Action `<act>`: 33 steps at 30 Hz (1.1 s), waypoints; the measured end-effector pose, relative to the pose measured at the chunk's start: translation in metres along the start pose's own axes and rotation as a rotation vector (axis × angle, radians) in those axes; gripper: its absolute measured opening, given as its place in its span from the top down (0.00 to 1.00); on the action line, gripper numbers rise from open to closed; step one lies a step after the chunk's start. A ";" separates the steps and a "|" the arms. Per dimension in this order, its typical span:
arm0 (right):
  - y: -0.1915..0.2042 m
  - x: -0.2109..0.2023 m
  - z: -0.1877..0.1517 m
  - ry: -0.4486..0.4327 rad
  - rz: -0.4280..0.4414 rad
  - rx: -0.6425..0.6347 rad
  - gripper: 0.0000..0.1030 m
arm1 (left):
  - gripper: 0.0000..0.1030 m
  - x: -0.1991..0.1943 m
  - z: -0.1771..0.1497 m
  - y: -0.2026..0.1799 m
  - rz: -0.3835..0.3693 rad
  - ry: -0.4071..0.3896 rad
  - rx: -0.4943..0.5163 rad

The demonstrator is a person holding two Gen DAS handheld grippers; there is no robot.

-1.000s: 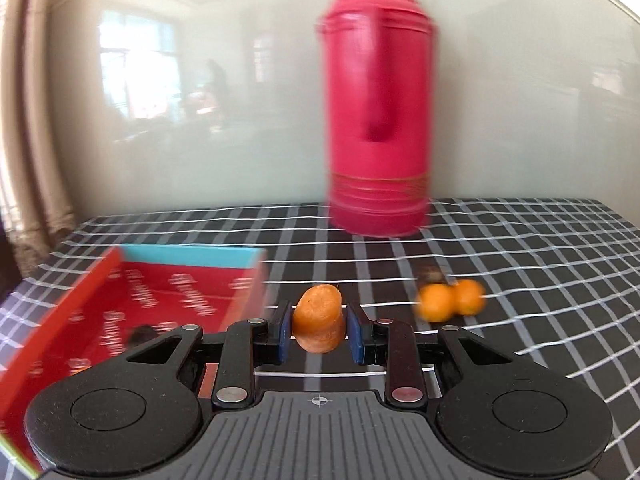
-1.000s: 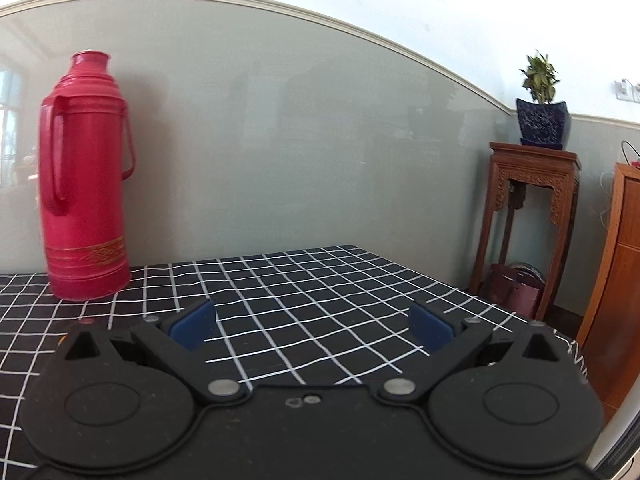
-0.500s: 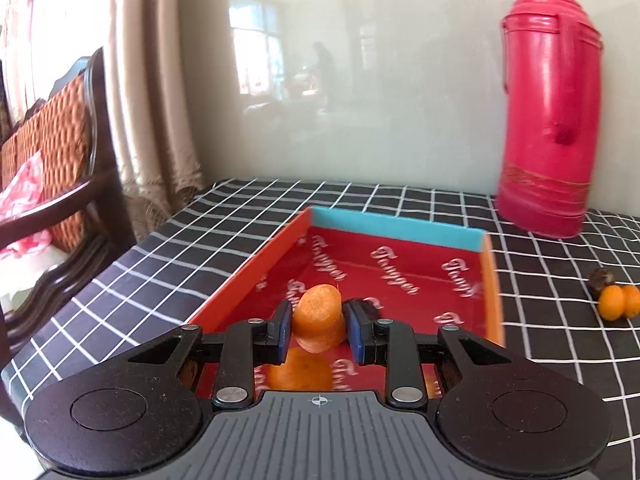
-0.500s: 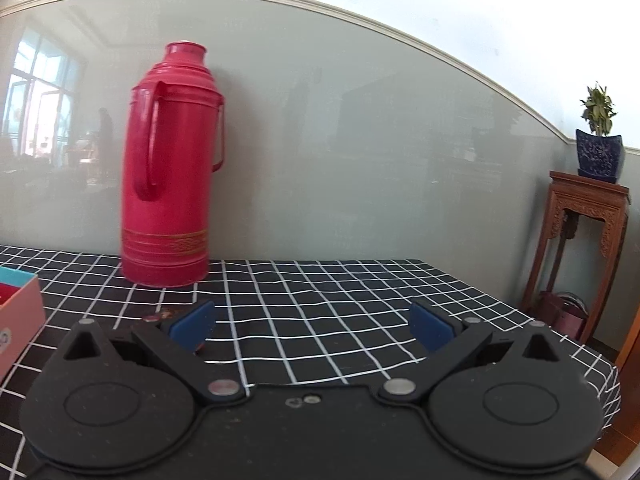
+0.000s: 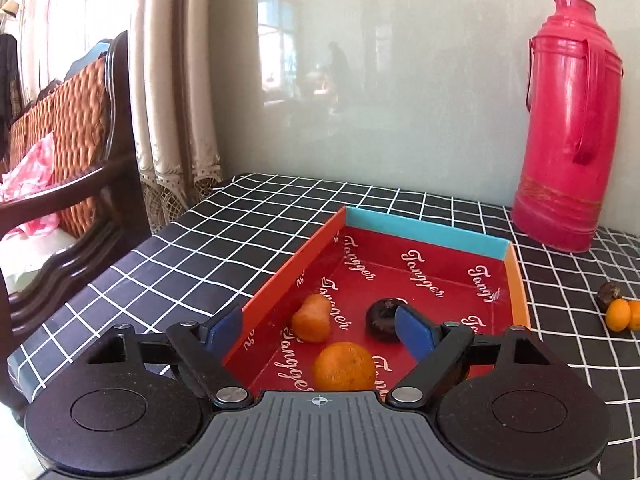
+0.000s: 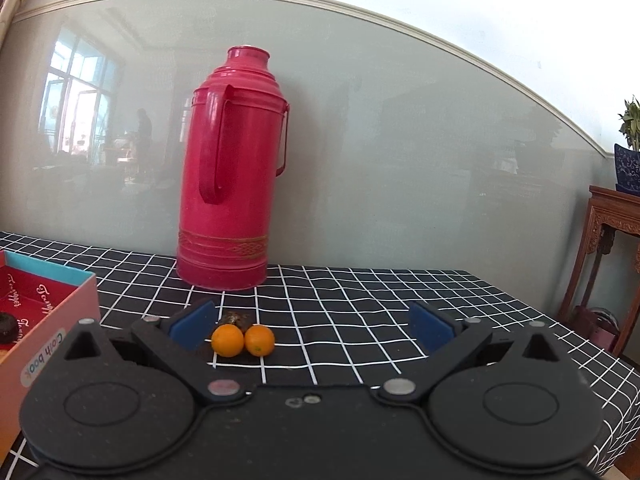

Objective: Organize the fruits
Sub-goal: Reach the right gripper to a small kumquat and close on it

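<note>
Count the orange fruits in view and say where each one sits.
4. Two lie in the red box: a pear-shaped one and a round one. Two small ones touch on the tablecloth. The gripper may hide more.

A red box [image 5: 432,236] with a teal far wall lies open on the counter. Inside rest a pear-shaped orange fruit [image 5: 312,318], a round orange [image 5: 344,366] nearer the camera, and a dark wrinkled fruit [image 5: 382,316]. Out on the counter, two small oranges [image 6: 243,340] touch, a dark fruit [image 6: 236,317] just behind them.
</note>
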State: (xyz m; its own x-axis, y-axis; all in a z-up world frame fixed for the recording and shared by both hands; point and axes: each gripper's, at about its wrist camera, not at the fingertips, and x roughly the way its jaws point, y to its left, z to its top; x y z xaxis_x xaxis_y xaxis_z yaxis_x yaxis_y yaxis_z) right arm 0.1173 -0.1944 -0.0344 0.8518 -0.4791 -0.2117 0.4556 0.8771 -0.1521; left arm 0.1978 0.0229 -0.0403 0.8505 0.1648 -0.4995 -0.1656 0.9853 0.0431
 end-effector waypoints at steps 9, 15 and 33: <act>0.000 0.010 -0.003 0.034 0.015 0.012 0.06 | 0.10 -0.025 -0.002 0.013 0.008 -0.063 -0.039; 0.004 0.013 -0.005 0.049 0.038 0.010 0.06 | 0.00 -0.039 -0.008 0.021 0.044 -0.114 -0.047; 0.046 0.079 -0.001 0.270 0.227 -0.008 0.61 | 0.00 -0.026 -0.013 0.067 0.142 -0.093 -0.130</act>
State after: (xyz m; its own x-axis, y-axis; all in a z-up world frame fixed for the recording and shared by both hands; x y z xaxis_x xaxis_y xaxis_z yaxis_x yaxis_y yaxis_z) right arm 0.2052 -0.1924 -0.0592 0.8318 -0.2639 -0.4883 0.2591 0.9626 -0.0788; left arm 0.1582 0.0842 -0.0352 0.8557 0.3106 -0.4140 -0.3446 0.9387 -0.0078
